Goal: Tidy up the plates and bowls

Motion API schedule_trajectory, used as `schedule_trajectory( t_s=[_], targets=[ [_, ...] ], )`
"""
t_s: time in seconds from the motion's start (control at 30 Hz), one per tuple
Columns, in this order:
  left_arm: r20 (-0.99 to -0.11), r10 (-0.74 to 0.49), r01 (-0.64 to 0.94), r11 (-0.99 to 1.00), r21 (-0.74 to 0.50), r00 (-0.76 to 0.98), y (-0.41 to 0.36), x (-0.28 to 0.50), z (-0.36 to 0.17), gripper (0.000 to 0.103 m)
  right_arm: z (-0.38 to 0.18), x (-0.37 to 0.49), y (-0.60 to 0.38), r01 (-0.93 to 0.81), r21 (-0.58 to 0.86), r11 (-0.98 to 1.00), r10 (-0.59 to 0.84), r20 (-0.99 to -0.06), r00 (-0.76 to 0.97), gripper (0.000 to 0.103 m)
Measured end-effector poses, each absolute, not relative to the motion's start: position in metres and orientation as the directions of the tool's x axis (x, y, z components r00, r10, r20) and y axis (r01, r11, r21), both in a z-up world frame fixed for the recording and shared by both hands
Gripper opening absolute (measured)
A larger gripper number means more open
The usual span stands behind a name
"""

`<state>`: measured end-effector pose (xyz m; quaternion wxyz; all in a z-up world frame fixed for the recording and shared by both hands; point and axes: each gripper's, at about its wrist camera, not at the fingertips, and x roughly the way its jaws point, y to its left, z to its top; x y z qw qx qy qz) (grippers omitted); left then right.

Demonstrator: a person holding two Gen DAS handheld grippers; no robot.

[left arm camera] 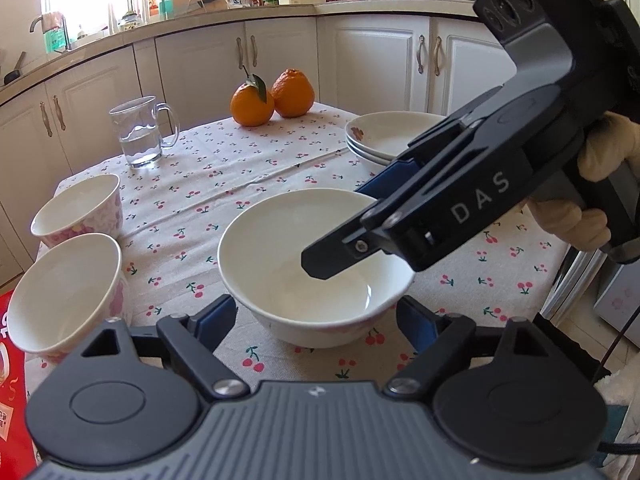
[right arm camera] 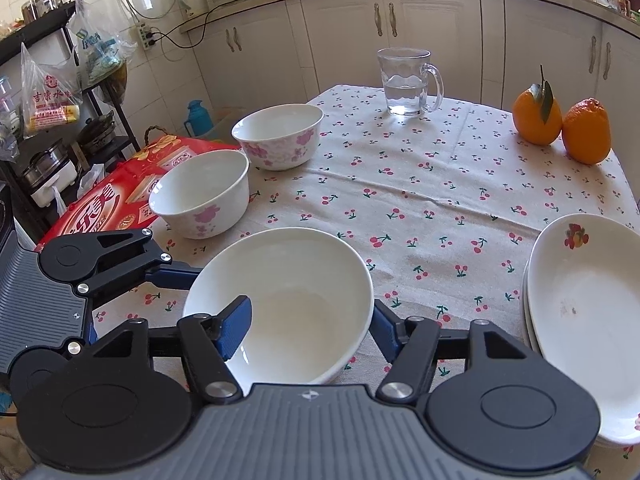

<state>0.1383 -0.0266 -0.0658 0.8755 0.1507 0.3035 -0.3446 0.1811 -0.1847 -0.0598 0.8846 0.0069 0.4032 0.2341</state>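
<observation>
While the large white bowl (left arm camera: 316, 264) sat upright on the cherry-print cloth of the counter (left arm camera: 248, 160), both tools stood around it. The left hand-held gripper (left arm camera: 316, 322) had its blue pads on either side of the bowl's near wall, jaws spread and not pressing on it. The right hand-held gripper (right arm camera: 312, 330) straddled the rim, one pad (right arm camera: 236, 328) inside the bowl and the other outside; its jaws were parted, with no clear pinch on the wall. Two smaller bowls with pink flowers (right arm camera: 278, 136) (right arm camera: 200, 192) stood near the cloth's edge, apart from the big one. A stack of shallow plates (right arm camera: 584, 320) lay to the other side. A glass mug (right arm camera: 408, 80) of water and two oranges (right arm camera: 560, 120) stood further back.
</observation>
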Motion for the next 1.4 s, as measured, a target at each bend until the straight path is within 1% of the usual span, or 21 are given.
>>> schedule_trajectory(
  t_s=[0.03, 0.07, 0.13, 0.17, 0.37, 0.67, 1.03, 1.4],
  targets=[
    [-0.632, -0.513, 0.693, 0.719, 0.054, 0.581, -0.025, 0.137, -0.065, 0.091, -0.059, 0.181, -0.185, -0.407, 0.199, 0.891, 0.419, -0.707, 0.571, 0.079],
    [-0.631, -0.511, 0.690, 0.721, 0.054, 0.584, -0.024, 0.137, -0.064, 0.091, -0.058, 0.180, -0.185, -0.405, 0.197, 0.893, 0.416, -0.704, 0.576, 0.083],
    [-0.632, -0.508, 0.686, 0.725, 0.054, 0.586, -0.021, 0.135, -0.063, 0.093, -0.056, 0.179, -0.184, -0.405, 0.186, 0.895, 0.410, -0.697, 0.587, 0.086],
    [-0.632, -0.505, 0.684, 0.728, 0.055, 0.588, -0.020, 0.134, -0.063, 0.094, -0.055, 0.179, -0.184, -0.405, 0.180, 0.897, 0.407, -0.695, 0.593, 0.090],
    [-0.619, -0.500, 0.670, 0.740, 0.058, 0.606, -0.008, 0.122, -0.054, 0.094, -0.046, 0.174, -0.178, -0.411, 0.128, 0.903, 0.382, -0.679, 0.627, 0.102],
    [-0.599, -0.440, 0.602, 0.794, 0.088, 0.669, 0.021, 0.113, -0.046, 0.094, -0.032, 0.168, -0.160, -0.437, 0.075, 0.896, 0.373, -0.660, 0.652, 0.103],
    [-0.589, -0.291, 0.450, 0.882, 0.140, 0.754, 0.071, 0.142, -0.049, 0.094, -0.020, 0.198, -0.117, -0.554, 0.074, 0.829, 0.457, -0.661, 0.595, 0.103],
    [-0.582, -0.262, 0.412, 0.900, 0.140, 0.770, 0.089, 0.179, -0.058, 0.094, -0.026, 0.248, -0.080, -0.610, 0.093, 0.787, 0.490, -0.695, 0.526, 0.102]
  ],
)
